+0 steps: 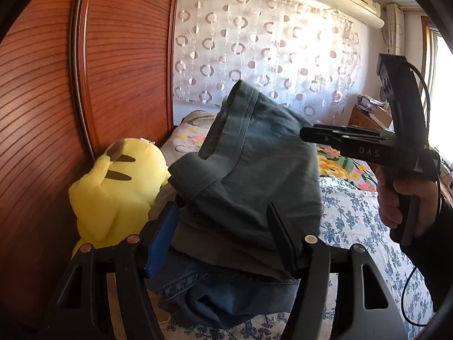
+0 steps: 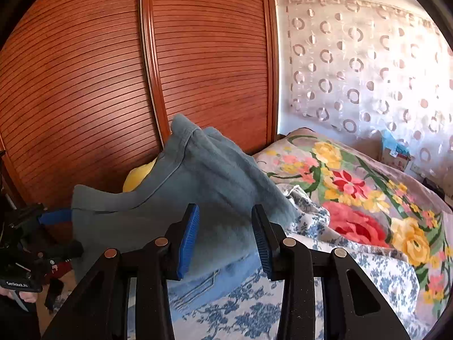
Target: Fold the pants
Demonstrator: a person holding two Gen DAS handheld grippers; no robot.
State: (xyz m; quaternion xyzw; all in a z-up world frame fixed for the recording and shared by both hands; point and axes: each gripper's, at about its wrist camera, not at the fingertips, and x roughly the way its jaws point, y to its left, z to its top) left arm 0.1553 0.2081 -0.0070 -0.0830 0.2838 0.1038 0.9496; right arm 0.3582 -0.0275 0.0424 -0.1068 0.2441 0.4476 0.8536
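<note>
Grey-blue pants [image 1: 249, 170] hang bunched in the air over the bed; they also show in the right wrist view [image 2: 203, 187]. My left gripper [image 1: 223, 226] has its jaws wide apart with the cloth draped between and over them. In the right wrist view it [image 2: 53, 216] shows at the left edge with a blue pad against the pants' edge. My right gripper [image 2: 225, 238] has its jaws apart with cloth lying between them. In the left wrist view it [image 1: 307, 134] shows side-on, its tips at the pants' right edge.
A yellow plush toy [image 1: 113, 189] leans against the brown slatted wardrobe [image 2: 113, 85]. The bed has a blue-flowered white sheet [image 2: 249, 306] and a bright floral blanket [image 2: 354, 187]. A patterned curtain [image 1: 254, 48] hangs behind.
</note>
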